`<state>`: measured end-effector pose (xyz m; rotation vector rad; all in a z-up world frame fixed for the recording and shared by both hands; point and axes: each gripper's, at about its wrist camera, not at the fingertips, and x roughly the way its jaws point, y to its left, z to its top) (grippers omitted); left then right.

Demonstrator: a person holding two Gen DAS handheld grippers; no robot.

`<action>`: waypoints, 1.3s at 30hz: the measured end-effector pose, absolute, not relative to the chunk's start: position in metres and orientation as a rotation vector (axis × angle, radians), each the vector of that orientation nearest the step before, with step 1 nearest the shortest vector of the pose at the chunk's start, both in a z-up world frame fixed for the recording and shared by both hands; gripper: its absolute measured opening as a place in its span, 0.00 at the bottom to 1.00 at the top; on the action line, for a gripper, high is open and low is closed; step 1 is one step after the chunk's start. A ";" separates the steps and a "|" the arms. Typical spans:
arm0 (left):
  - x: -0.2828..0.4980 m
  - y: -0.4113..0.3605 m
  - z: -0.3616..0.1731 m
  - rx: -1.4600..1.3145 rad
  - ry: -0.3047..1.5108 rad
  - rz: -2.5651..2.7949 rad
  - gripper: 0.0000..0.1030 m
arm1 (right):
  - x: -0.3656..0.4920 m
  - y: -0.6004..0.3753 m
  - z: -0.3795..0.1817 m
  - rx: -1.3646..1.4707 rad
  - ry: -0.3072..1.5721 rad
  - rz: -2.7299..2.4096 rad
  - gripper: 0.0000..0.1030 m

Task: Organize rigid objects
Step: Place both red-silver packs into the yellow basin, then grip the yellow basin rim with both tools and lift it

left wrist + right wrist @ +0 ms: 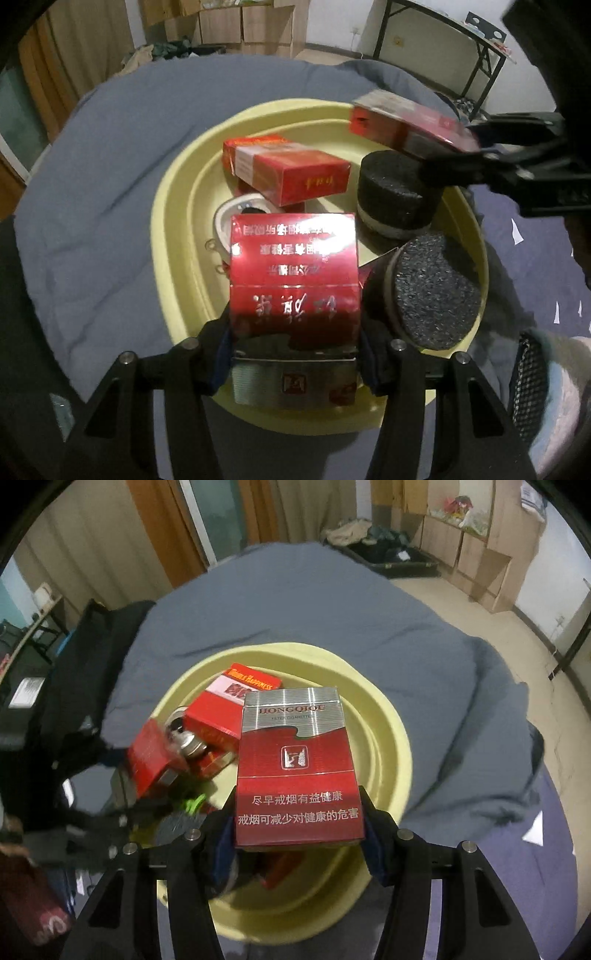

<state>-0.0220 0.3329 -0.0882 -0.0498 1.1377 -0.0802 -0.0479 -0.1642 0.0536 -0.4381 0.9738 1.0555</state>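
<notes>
My left gripper is shut on a red cigarette pack and holds it over the yellow basin. My right gripper is shut on a red-and-silver cigarette pack, also above the basin. In the left wrist view the right gripper comes in from the right with its pack. In the right wrist view the left gripper and its pack are at the left. Inside the basin lie another red pack, two black round pucks and a white roll.
The basin sits on a grey-blue quilt on a bed. A dark bag lies at the quilt's left edge in the right wrist view. A black metal table and wooden cabinets stand beyond the bed.
</notes>
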 end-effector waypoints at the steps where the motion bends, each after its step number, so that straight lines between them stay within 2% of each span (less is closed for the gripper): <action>1: -0.020 0.334 -0.090 -0.051 1.134 -0.072 0.55 | -0.041 -0.154 0.046 -0.439 0.983 1.053 0.54; 6: -0.023 0.337 -0.090 -0.045 1.107 -0.062 0.58 | -0.043 -0.120 0.034 -0.407 0.998 1.059 0.54; 8: -0.026 0.336 -0.092 -0.050 1.102 -0.049 0.76 | -0.044 -0.117 0.031 -0.379 0.989 1.064 0.55; 9: -0.023 0.340 -0.091 -0.057 1.090 -0.039 0.81 | -0.043 -0.120 0.032 -0.358 0.985 1.068 0.58; 12: -0.025 0.340 -0.079 -0.098 0.978 -0.007 0.99 | -0.044 -0.132 0.041 -0.263 0.908 1.085 0.87; 13: -0.031 0.340 -0.073 -0.107 0.917 0.018 1.00 | -0.044 -0.142 0.047 -0.232 0.865 1.089 0.93; 15: -0.041 0.340 -0.070 -0.148 0.886 0.049 1.00 | -0.045 -0.162 0.056 -0.218 0.773 1.097 1.00; 19: -0.080 0.319 -0.080 -0.202 0.896 0.061 1.00 | -0.054 -0.204 0.045 -0.332 0.656 1.139 1.00; 26: -0.152 0.260 -0.106 -0.166 0.860 0.111 1.00 | -0.093 -0.253 -0.018 -0.509 0.659 1.252 1.00; 34: -0.120 0.237 -0.141 -0.172 0.910 0.130 1.00 | -0.115 -0.225 -0.064 -0.643 0.673 1.224 1.00; 39: -0.100 0.241 -0.159 -0.142 0.919 0.213 1.00 | -0.115 -0.218 -0.077 -0.578 0.631 1.169 1.00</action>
